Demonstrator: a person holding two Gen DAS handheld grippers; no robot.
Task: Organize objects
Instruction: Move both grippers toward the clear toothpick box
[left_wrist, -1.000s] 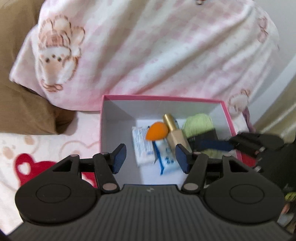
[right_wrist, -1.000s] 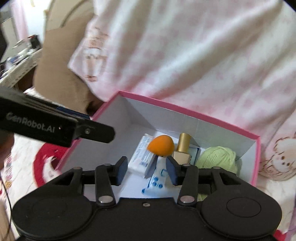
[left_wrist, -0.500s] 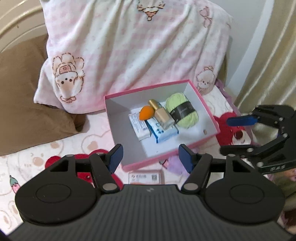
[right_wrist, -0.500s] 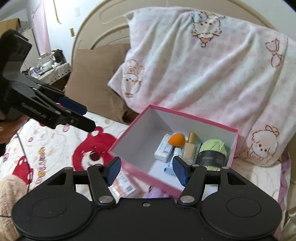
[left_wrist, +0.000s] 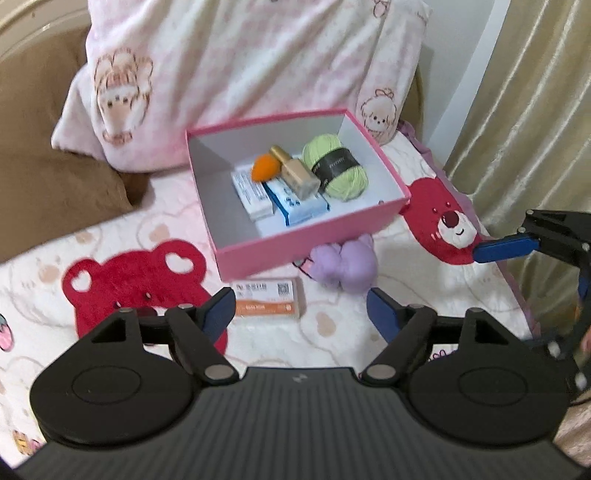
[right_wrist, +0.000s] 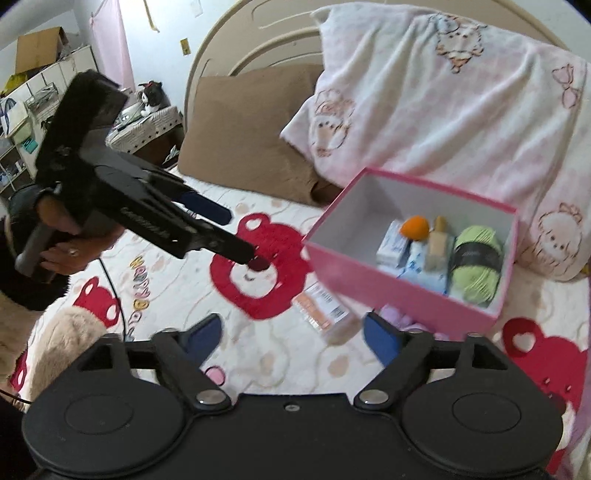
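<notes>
A pink box (left_wrist: 314, 236) (right_wrist: 388, 284) sits on the bed. Inside lie a green yarn ball (left_wrist: 336, 171) (right_wrist: 476, 266), an orange sponge (left_wrist: 264, 168) (right_wrist: 415, 226), a gold-capped bottle (left_wrist: 295, 175) (right_wrist: 437, 240) and white and blue packets (left_wrist: 295, 203). An orange-and-white packet (left_wrist: 267, 302) (right_wrist: 321, 310) and a purple plush (left_wrist: 343, 264) lie on the blanket in front of the box. My left gripper (left_wrist: 301, 314) (right_wrist: 218, 230) is open and empty above the orange packet. My right gripper (right_wrist: 291, 334) (left_wrist: 506, 249) is open and empty, right of the box.
A pink checked pillow (left_wrist: 240, 62) (right_wrist: 443, 96) and a brown pillow (left_wrist: 48, 147) (right_wrist: 251, 136) lie behind the box. The blanket (left_wrist: 140, 273) has red bear prints. A curtain (left_wrist: 535, 110) hangs at the right. A beige plush (right_wrist: 66, 347) lies at the left.
Both grippers have drawn back and up from inside the box, so the whole box, the orange packet and the purple plush have come into view. Both stay open and empty.
</notes>
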